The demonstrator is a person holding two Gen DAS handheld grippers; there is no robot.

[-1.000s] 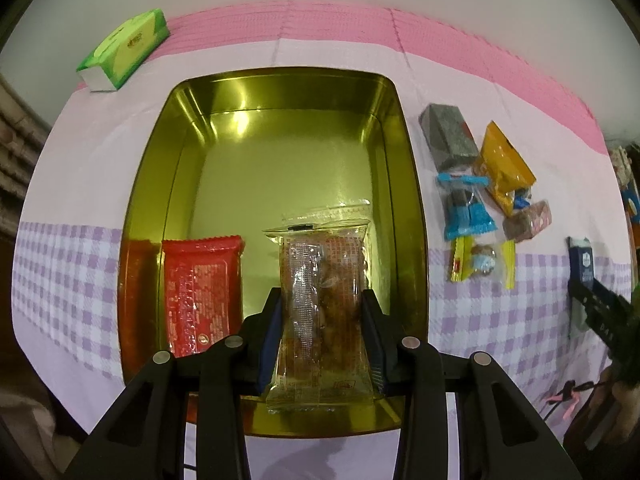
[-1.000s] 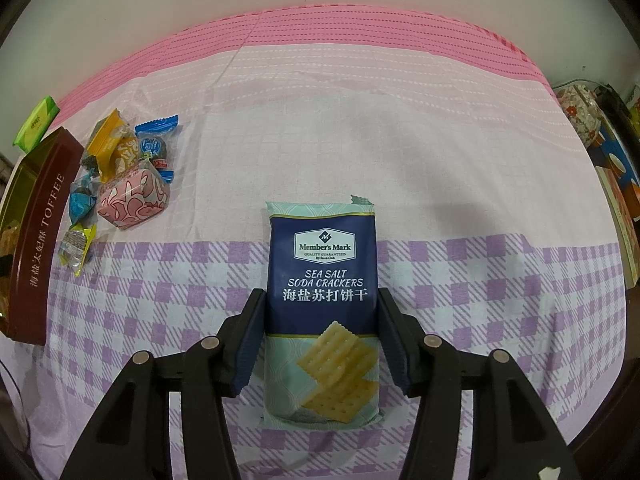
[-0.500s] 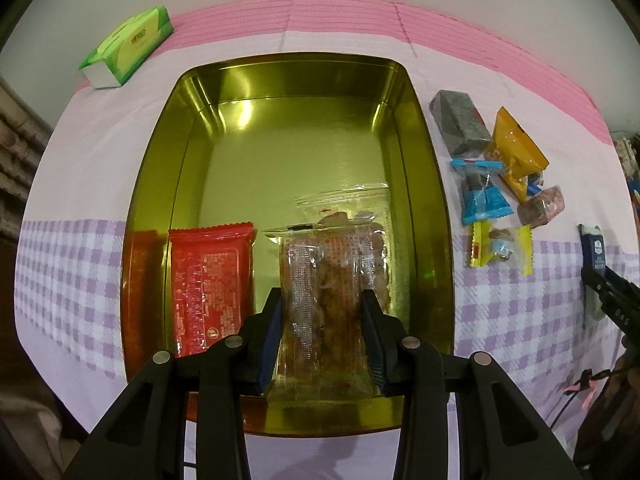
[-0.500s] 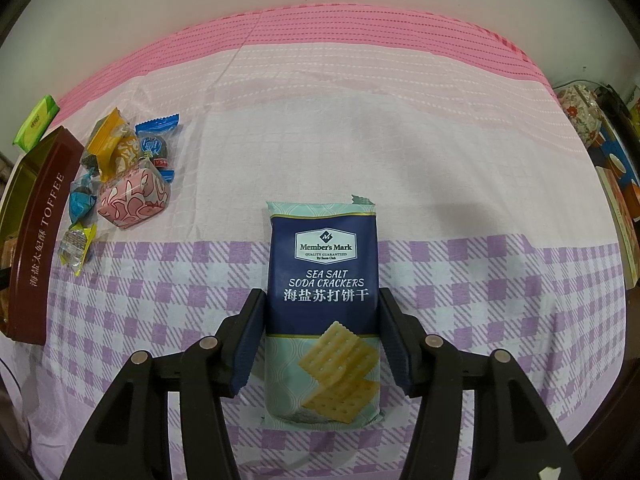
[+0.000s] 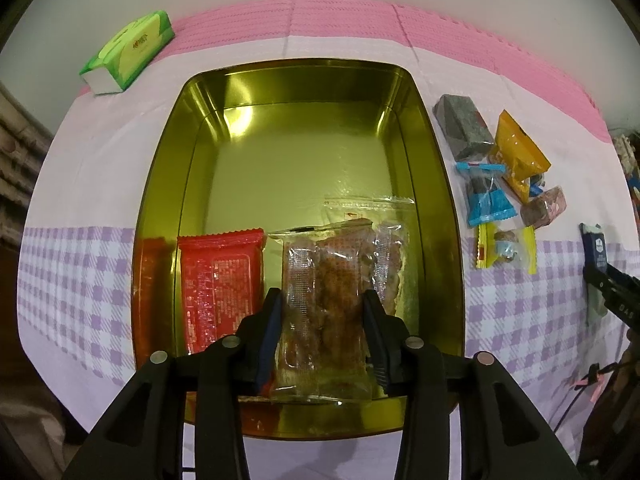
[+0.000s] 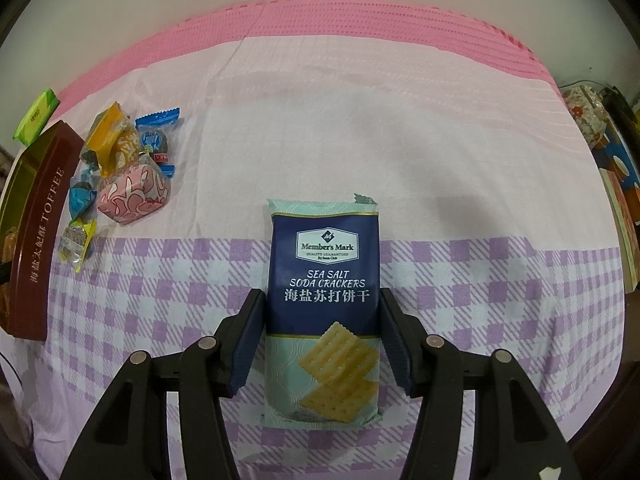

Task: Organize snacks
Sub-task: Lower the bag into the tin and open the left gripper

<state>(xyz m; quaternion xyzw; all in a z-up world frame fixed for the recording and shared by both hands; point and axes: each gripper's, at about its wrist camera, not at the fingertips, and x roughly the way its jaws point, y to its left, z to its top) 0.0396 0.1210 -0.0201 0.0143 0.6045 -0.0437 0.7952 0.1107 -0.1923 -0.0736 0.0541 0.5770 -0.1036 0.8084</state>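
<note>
Left wrist view: the left gripper (image 5: pixel 323 316) is pointed steeply down into a gold tin (image 5: pixel 160 184) set on a pink and purple-checked tablecloth (image 5: pixel 80 184). A clear packet of brown snack (image 5: pixel 326 280) is seen between its two fingers, lying at the near end of the tin floor with a second clear packet (image 5: pixel 384 236) partly under it on the right. The jaws are opening, and the blue pads are seen close along the packet's sides; whether they still press on it cannot be told. A red packet (image 5: pixel 218 280) is laid flat just beside the clear one, on its left, also inside the tin. To the right of the tin, on the cloth, a small cluster of wrapped sweets (image 5: pixel 500 184) is gathered. A green tissue pack (image 5: pixel 128 52) is placed near the far left corner.

In the right wrist view, the right gripper (image 6: pixel 322 336) is held over a blue packet of sea salt soda crackers (image 6: pixel 324 292), which is laid flat on the checked cloth. The jaws are set at a moderate width, one finger on each side of the packet. A thin strip of cloth is seen between the left pad and the packet, while the right pad stands close against its edge; no squeeze is visible. The tin's brown side, lettered TOFFEE, is seen at the far left, well apart from the crackers.
</note>
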